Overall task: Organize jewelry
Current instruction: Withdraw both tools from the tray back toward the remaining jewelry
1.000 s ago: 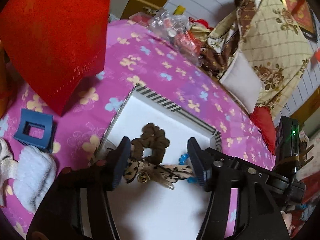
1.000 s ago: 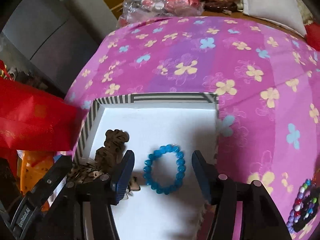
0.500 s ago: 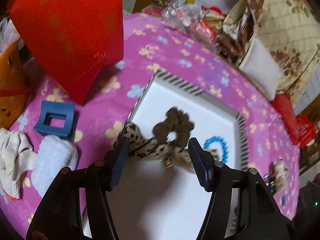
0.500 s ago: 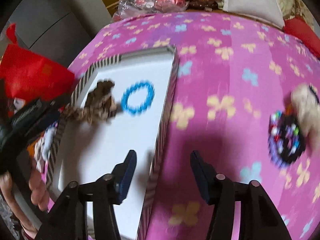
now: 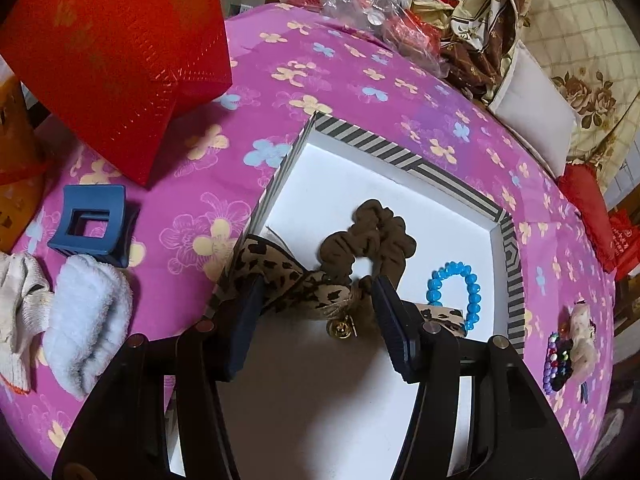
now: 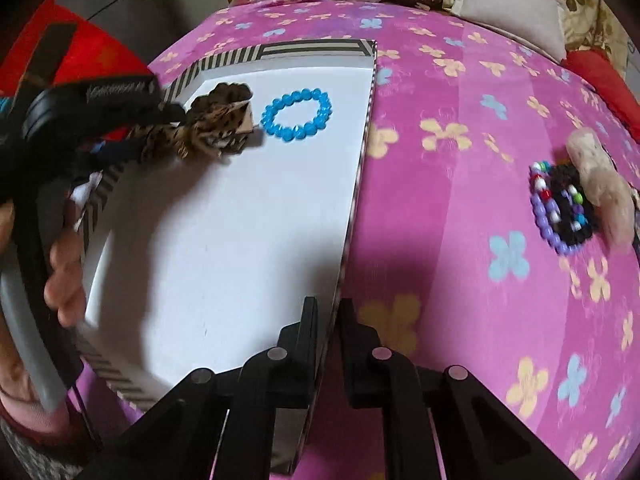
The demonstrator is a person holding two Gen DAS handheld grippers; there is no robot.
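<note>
A white box with a striped rim (image 5: 408, 160) lies on the pink flowered cloth. In it lie a brown scrunchie (image 5: 368, 236), a leopard-print bow with a gold bell (image 5: 296, 280) and a blue bead bracelet (image 5: 454, 294). My left gripper (image 5: 316, 324) is open and hovers over the bow. My right gripper (image 6: 328, 320) is shut on the box's right wall (image 6: 360, 168). The bracelet (image 6: 298, 114), the bow (image 6: 212, 128) and the left gripper (image 6: 92, 104) also show in the right wrist view.
A blue claw clip (image 5: 90, 228), white socks (image 5: 80, 312) and a red bag (image 5: 120, 52) lie left of the box. A beaded purple-black piece (image 6: 564, 208) with a fuzzy cream item (image 6: 600, 188) lies to the right. Cushions and clutter stand at the back.
My right gripper has moved from over the bracelet to the box's right wall and shut on it. My left gripper has drawn back a little, leaving the bow in the box.
</note>
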